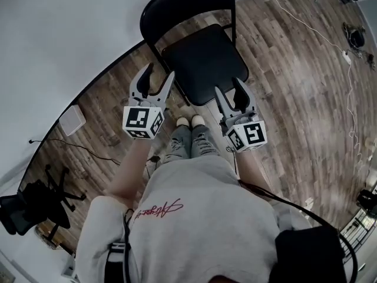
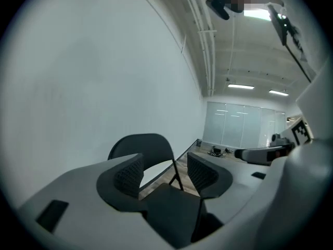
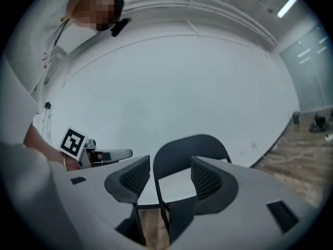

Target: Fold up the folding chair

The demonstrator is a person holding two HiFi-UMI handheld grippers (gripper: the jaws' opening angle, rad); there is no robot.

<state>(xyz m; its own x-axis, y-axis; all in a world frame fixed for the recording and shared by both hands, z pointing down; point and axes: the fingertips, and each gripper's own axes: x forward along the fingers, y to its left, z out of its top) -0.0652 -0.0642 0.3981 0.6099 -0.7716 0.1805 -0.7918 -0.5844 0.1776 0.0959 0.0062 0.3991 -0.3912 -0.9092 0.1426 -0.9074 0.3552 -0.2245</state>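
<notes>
Two wide-open, empty claws, left gripper (image 1: pixel 159 73), right gripper (image 1: pixel 227 87), before one folding chair (image 1: pixel 203 63)

My left fingers (image 2: pixel 130 175) cover both sides of the folding chair (image 2: pixel 141 146) seat and its lower back. My right fingers (image 3: pixel 209 179) hide most of the seat. Beyond my left fingers, floor clutter (image 2: pixel 218 151) is too small to tell.
</notes>
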